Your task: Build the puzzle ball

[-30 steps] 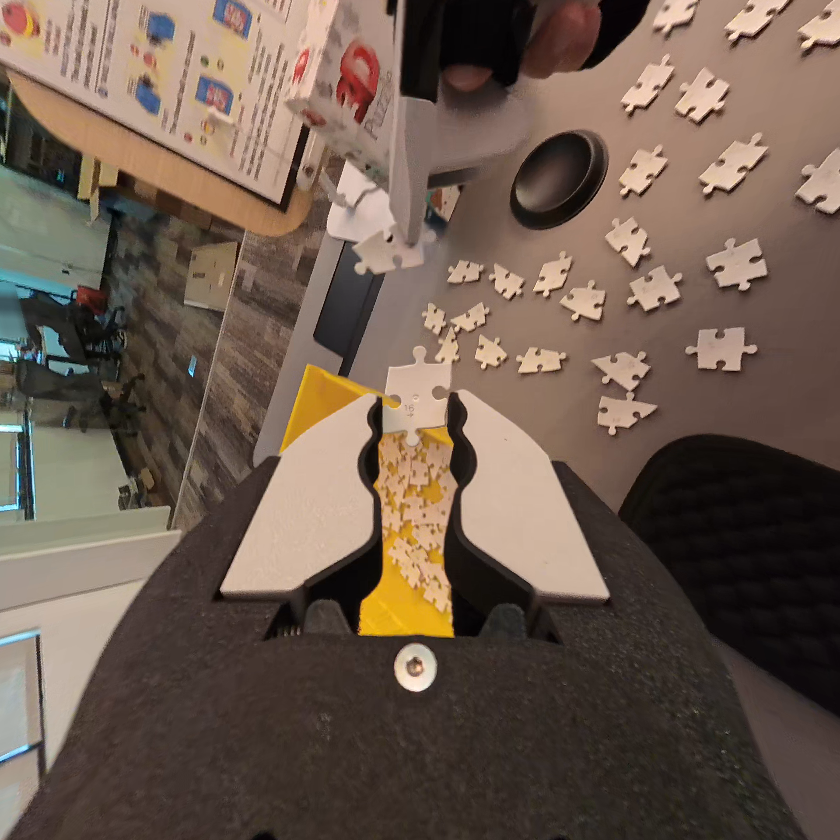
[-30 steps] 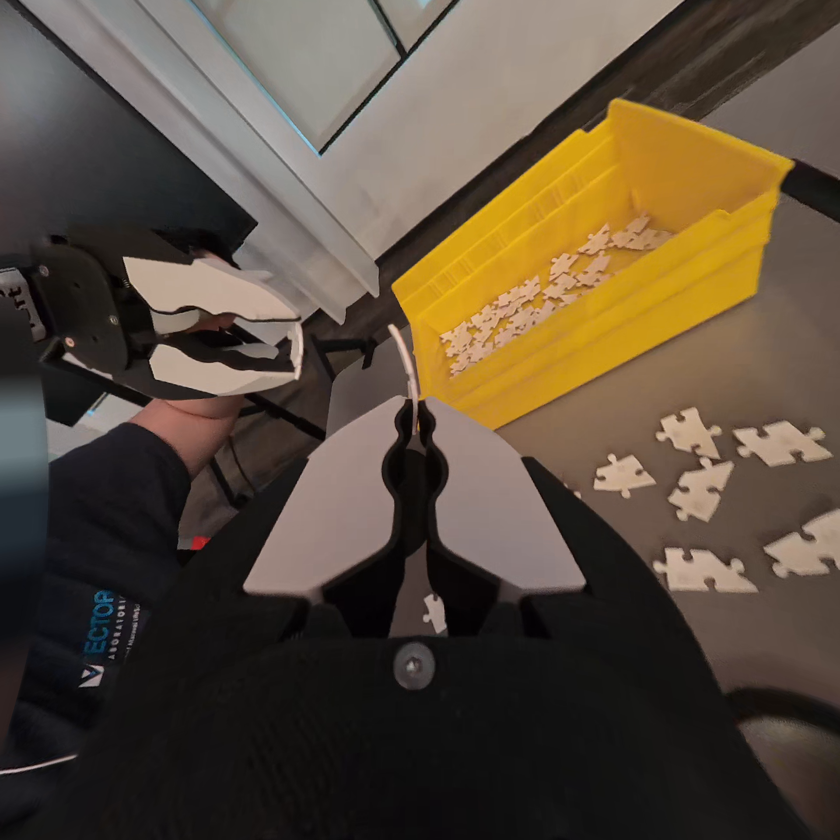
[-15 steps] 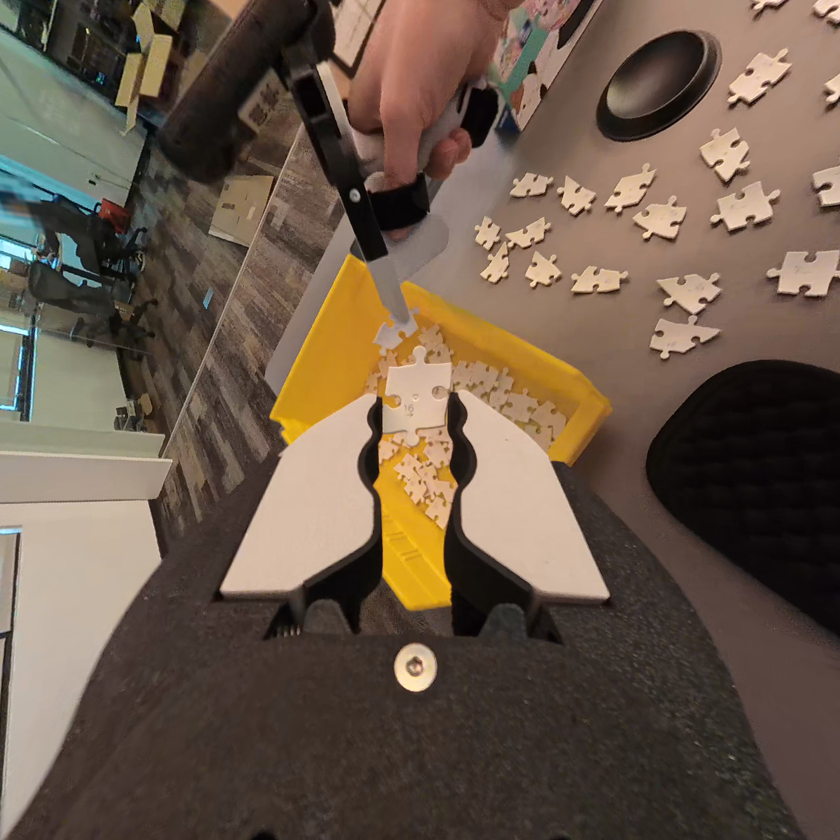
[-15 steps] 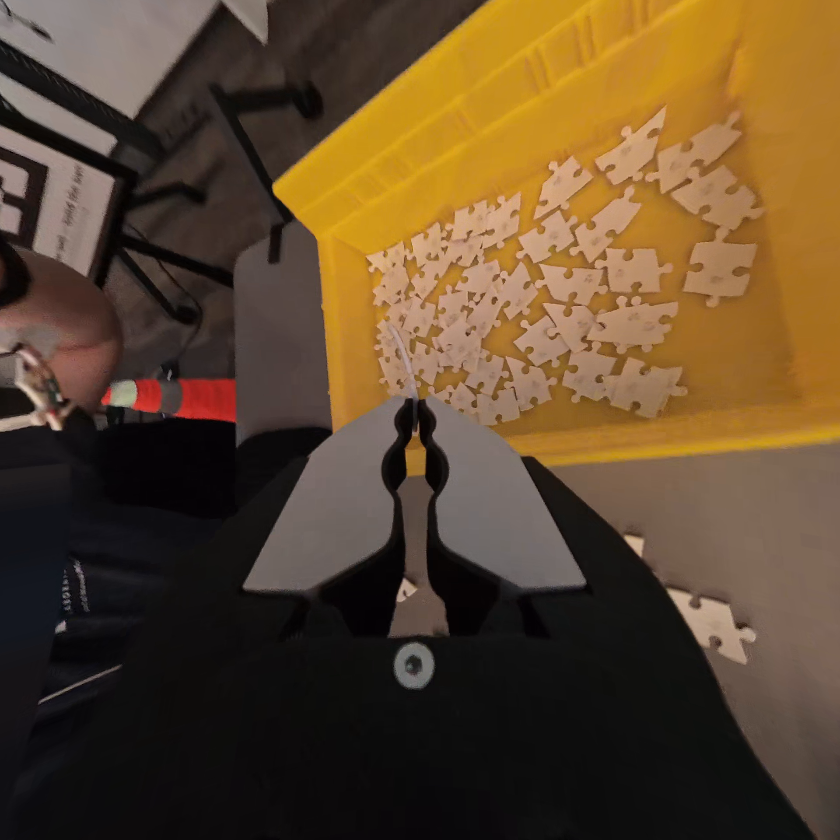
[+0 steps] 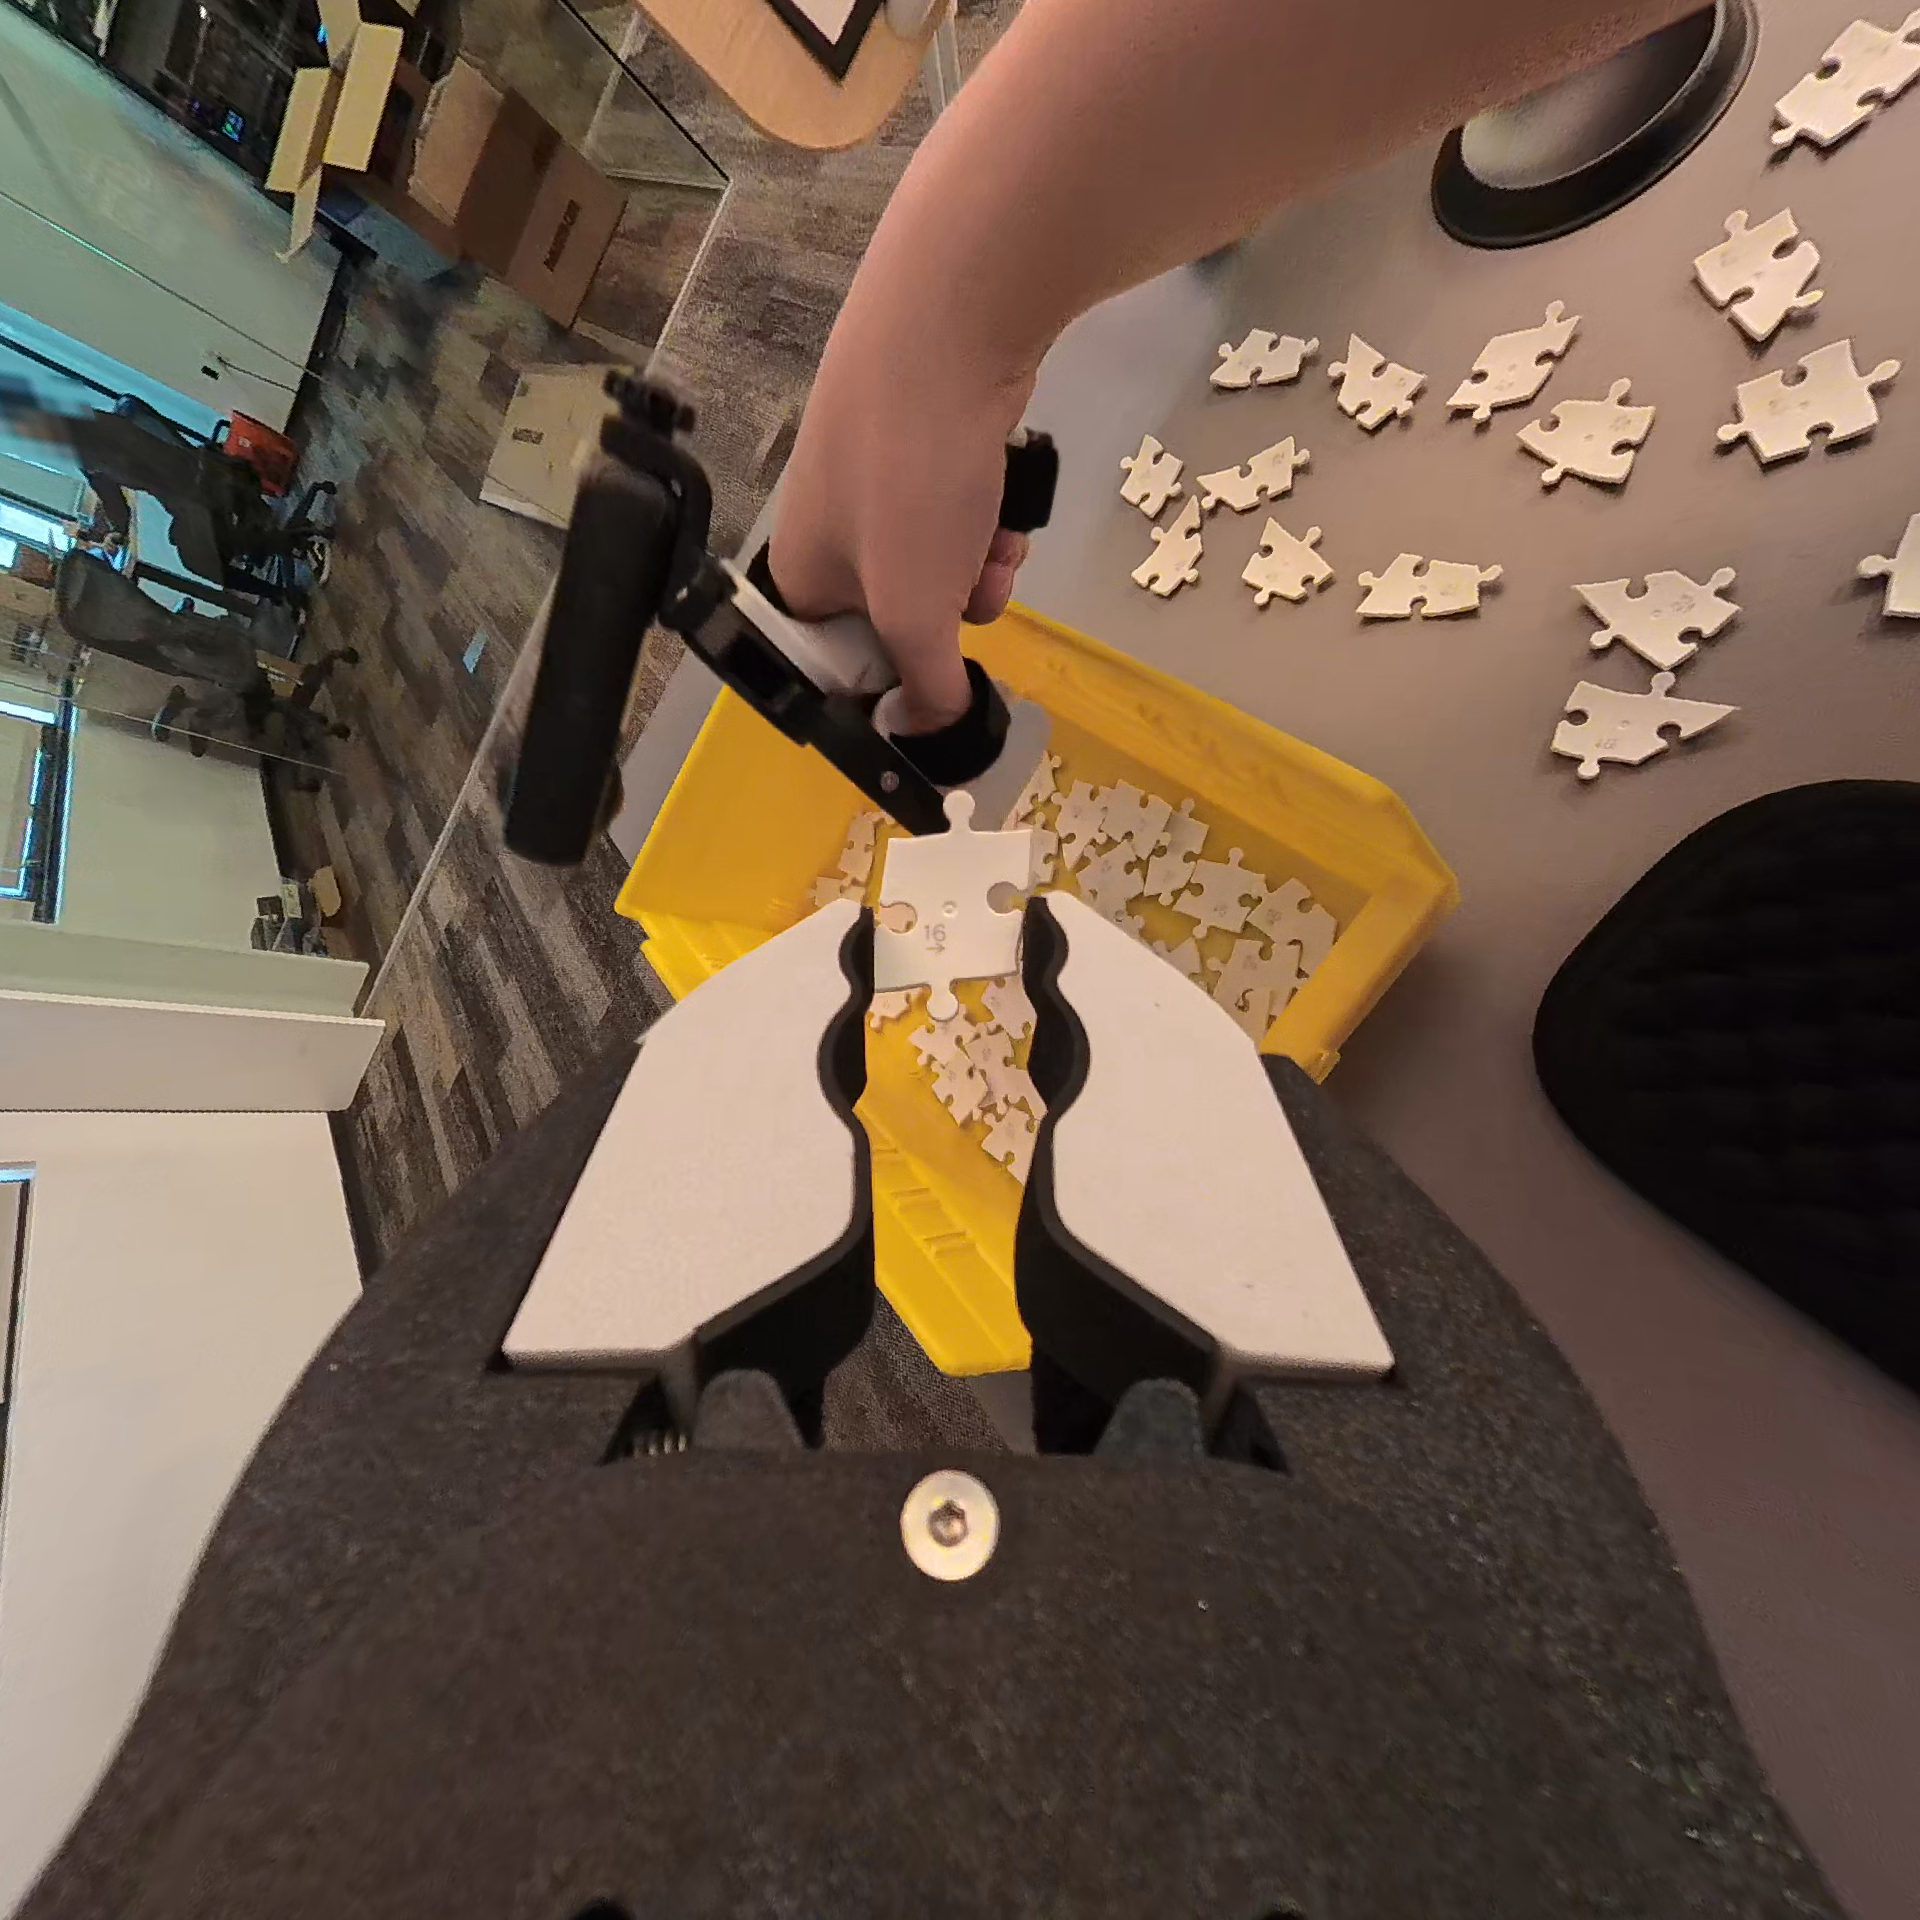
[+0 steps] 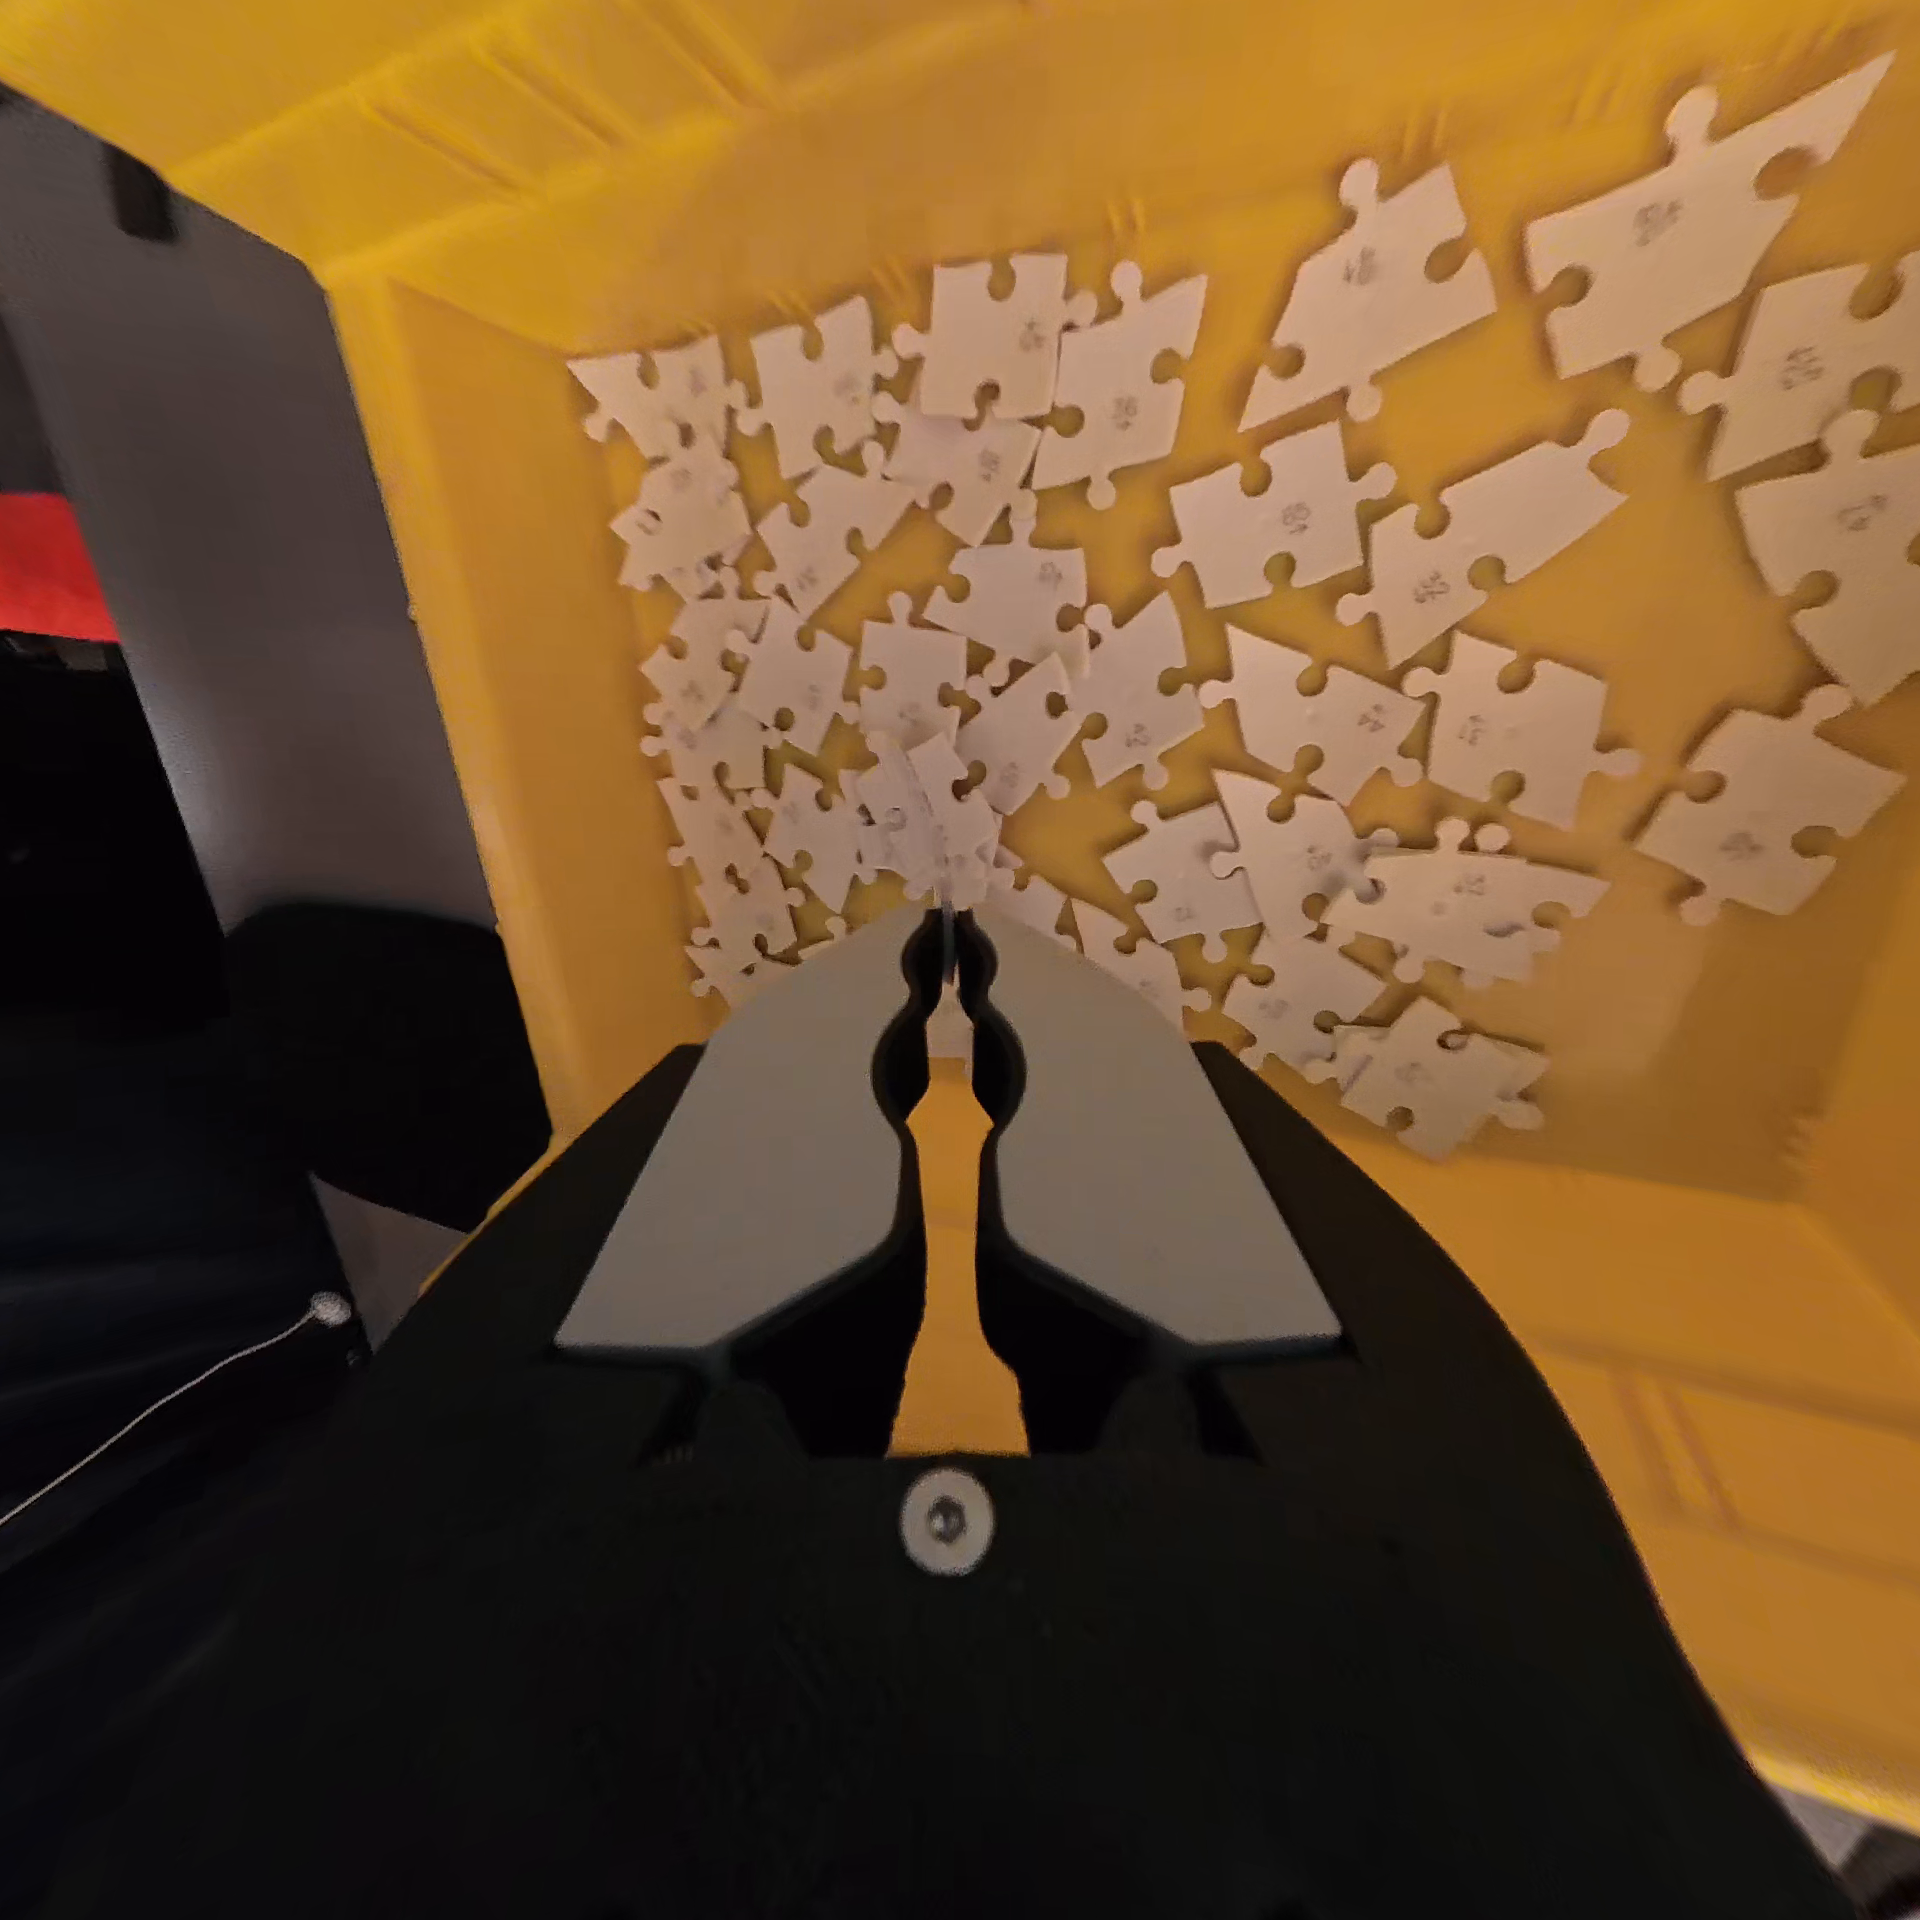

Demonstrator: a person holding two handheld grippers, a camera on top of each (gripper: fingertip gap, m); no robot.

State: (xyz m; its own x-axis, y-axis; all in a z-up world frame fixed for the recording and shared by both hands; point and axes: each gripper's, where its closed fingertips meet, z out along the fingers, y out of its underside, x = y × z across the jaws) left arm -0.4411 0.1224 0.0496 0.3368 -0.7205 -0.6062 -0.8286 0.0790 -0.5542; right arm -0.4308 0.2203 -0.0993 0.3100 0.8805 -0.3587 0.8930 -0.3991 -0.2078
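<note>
Yellow bin [image 5: 1226,748] of pieces [image 6: 1299,520] beneath both grippers

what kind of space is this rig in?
Probably an open office or lab: office chairs and cardboard boxes on patterned carpet beyond the grey desk, which carries a yellow bin of puzzle pieces.

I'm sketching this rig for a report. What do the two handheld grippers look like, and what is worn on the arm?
Each gripper, left gripper and right gripper, has a black textured body, one silver screw, and two pale grey flat fingers with wavy black inner edges. The right gripper's black handle shows too. The forearm is bare, no sleeve visible.
</note>
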